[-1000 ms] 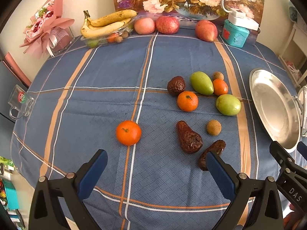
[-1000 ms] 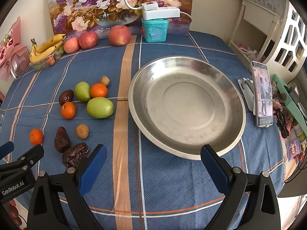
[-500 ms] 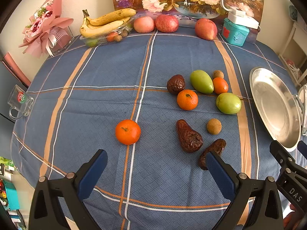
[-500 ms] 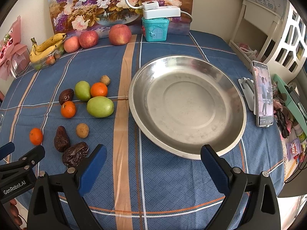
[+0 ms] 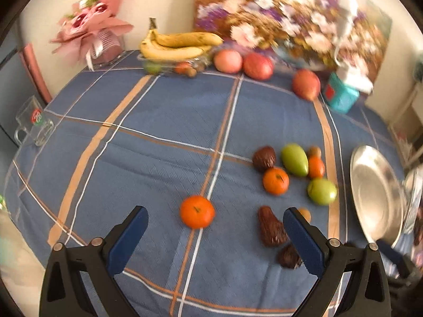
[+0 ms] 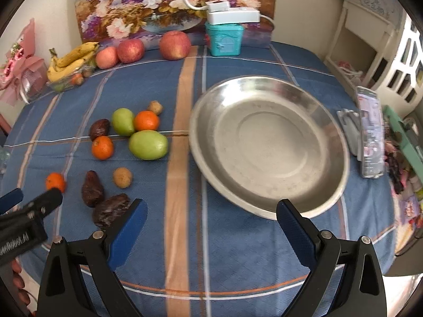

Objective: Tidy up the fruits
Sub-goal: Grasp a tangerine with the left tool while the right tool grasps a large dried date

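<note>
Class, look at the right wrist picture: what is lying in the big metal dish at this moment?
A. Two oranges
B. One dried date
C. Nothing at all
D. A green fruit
C: the metal dish shows only its bare shiny bottom, while the oranges, green fruits and dates all lie on the blue tablecloth to its left.

Fruits (image 6: pixel 148 144) left of plate (image 6: pixel 330 190)
</note>
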### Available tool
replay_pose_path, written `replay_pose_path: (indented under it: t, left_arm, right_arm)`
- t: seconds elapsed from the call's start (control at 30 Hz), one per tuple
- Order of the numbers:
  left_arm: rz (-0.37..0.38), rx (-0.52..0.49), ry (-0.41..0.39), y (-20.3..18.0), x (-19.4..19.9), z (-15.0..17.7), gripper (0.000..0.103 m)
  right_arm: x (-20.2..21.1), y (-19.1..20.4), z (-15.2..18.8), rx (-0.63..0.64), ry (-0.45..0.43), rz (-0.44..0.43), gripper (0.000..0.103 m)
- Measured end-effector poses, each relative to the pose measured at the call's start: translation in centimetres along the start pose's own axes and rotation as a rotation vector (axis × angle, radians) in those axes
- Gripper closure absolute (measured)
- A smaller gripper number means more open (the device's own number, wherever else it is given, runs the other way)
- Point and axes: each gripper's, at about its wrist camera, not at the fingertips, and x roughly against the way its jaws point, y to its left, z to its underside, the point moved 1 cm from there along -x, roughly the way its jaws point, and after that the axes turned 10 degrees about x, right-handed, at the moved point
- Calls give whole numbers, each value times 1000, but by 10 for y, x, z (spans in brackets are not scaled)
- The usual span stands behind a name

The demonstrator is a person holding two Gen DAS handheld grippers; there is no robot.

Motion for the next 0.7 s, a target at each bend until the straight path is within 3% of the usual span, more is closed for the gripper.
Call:
replay_pose_path:
  t: [0.1, 0.2, 0.47, 0.7]
  left_arm:
    - [-13, 10, 9, 6, -7, -5, 0]
    - [-18, 19, 73, 11, -21, -7, 0]
    - [-22, 68, 187, 20, -50, -2, 2]
    - [-41, 94, 230, 28, -74, -4, 13]
  right_arm:
    - [-5, 10, -4, -17, 3, -121, 5]
    - [-10, 22, -7, -5, 13, -174, 5]
    - [-18, 50, -14, 53, 40, -255, 5]
    - [-41, 78, -6, 156, 146, -257, 5]
